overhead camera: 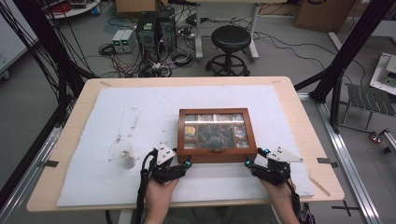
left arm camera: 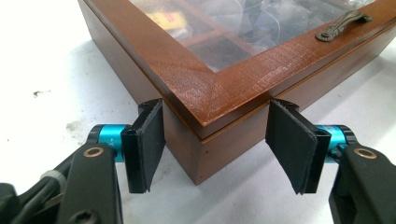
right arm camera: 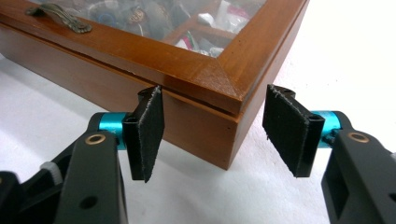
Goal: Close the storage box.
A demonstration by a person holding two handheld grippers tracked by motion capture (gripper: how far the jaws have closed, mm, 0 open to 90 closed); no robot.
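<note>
the wooden box [overhead camera: 216, 156] with a glass lid lay closed on the white sheet [overhead camera: 93, 177] of the worktop [overhead camera: 317, 116], near the front edge. the left claw [overhead camera: 187, 164] stood apart around the box's near left corner, and the right claw [overhead camera: 248, 163] stood apart around its near right corner. no pad pressed on the wood.

Both forearms reach forward side by side, the left hand-held gripper [overhead camera: 187, 163] and the right hand-held gripper [overhead camera: 248, 163] each held low and level in a hand, jaws spread apart and gripping nothing.
</note>
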